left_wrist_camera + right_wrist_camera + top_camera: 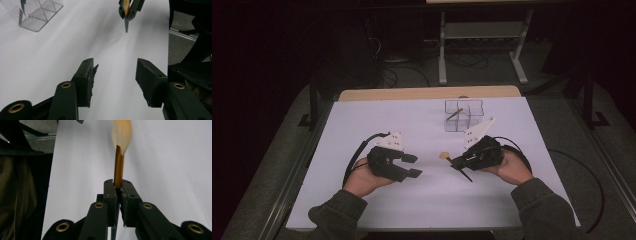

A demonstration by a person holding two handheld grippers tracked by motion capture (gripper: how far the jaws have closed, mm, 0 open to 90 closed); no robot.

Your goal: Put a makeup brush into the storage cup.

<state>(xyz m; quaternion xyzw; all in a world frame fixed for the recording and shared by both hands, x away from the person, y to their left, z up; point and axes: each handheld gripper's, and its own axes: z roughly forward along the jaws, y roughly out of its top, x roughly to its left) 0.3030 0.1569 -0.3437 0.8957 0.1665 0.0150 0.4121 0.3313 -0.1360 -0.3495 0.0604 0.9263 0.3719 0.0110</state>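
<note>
Table [362,125]: one white sheet-covered top, a strip of bare wood along its far edge. Person's two forearms in dark olive sleeves come in over the near edge.

Clear organiser [463,115]: one, transparent plastic, split into square compartments, standing near the far edge, right of centre. One dark stick leans inside it; which compartment I cannot tell. In the left gripper view it sits at the upper left [37,15].

Left gripper [410,165]: one, left of centre toward the near edge, well apart from the organiser. Jaws released and spread, nothing between them; the left gripper view shows bare white table in the gap [115,75].

Right gripper [455,161]: one, right of centre, nearer the near edge than the organiser. Jaws clenched on the brush, pads pressing the handle from both sides [119,188].

Brush [456,163]: one. Gold-brown metallic barrel [118,167], pale cream bristle tuft fanned at the tip, slightly blurred. Dark slender tail end pokes out behind the jaws toward the near edge. Tuft points at the table centre, between the two grippers, just above the sheet; contact with the sheet I cannot tell
</note>
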